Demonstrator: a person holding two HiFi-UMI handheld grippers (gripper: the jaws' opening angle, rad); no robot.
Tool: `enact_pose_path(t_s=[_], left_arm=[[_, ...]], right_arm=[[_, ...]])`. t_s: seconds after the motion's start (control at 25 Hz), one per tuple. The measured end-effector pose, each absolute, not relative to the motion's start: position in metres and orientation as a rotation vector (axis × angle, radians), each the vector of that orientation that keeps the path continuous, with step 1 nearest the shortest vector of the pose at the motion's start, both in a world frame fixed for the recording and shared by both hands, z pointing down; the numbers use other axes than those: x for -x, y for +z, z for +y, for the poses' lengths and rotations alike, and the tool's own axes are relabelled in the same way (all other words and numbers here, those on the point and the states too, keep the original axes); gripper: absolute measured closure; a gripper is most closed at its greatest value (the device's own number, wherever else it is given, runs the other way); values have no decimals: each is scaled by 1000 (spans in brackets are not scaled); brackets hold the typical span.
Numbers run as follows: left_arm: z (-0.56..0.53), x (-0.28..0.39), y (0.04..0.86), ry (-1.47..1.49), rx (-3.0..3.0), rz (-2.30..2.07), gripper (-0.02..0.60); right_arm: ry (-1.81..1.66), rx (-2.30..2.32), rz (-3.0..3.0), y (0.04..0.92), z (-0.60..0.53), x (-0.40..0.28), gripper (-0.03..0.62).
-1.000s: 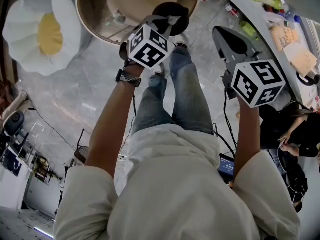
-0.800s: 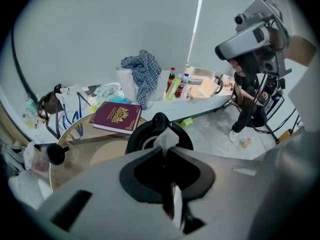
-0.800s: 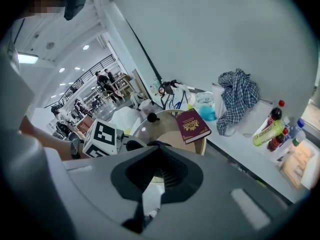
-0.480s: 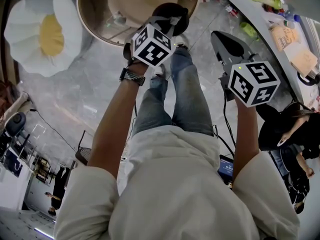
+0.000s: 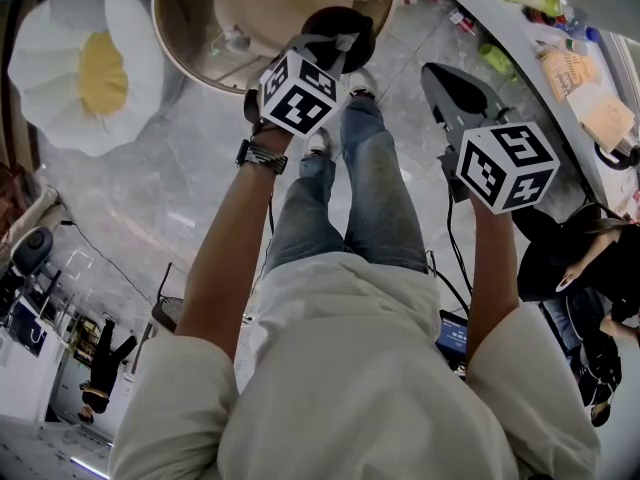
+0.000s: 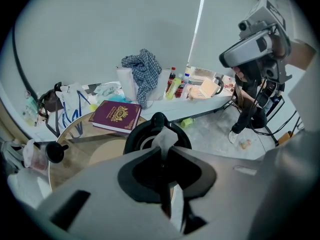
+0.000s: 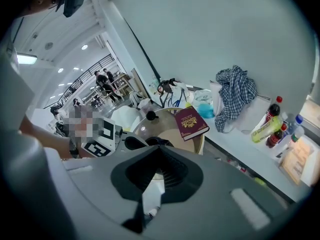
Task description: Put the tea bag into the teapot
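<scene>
While its jaws have just been opening, left gripper (image 6: 161,149) pinches tea bag (image 6: 163,137) over teapot (image 6: 134,139)

The white tea bag (image 6: 164,138) hangs pinched in my left gripper (image 6: 163,151), whose jaws have just been opening, right over the open mouth of the black teapot (image 6: 135,137), upright on the glass table (image 6: 95,146).

We find the teapot (image 6: 136,135) mid-frame on the worktop (image 6: 82,146), tea bag (image 6: 164,138) above it, book (image 6: 116,115) behind at upper left.
</scene>
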State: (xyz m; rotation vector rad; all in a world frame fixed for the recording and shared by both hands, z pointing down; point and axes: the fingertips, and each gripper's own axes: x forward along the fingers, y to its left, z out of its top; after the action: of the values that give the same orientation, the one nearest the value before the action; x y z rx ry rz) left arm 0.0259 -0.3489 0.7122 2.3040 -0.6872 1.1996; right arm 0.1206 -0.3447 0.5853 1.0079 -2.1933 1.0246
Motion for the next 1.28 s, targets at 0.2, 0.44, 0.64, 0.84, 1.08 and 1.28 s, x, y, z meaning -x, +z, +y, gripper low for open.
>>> enact_pose_path(t_s=[0.2, 0.44, 0.64, 0.84, 1.08, 1.28], left_arm=[[-348, -24, 712, 1210, -2300, -684, 529], [-348, -23, 711, 1190, -2298, -680, 514], [-348, -24, 710, 1180, -2304, -677, 492], [-348, -23, 710, 1183, -2310, -668, 476], [-349, -26, 705, 1174, -2335, -682, 451], [-350, -31, 706, 1179, -2342, -658, 451]], right_arm=[[1011, -997, -2214, 584, -345, -116, 588], [1010, -995, -2210, 585, -345, -114, 588], [1017, -988, -2210, 587, -343, -112, 588], [1019, -989, -2206, 587, -342, -111, 588], [1024, -1000, -2198, 586, -339, -113, 588], [1031, -1004, -2191, 587, -338, -115, 588]])
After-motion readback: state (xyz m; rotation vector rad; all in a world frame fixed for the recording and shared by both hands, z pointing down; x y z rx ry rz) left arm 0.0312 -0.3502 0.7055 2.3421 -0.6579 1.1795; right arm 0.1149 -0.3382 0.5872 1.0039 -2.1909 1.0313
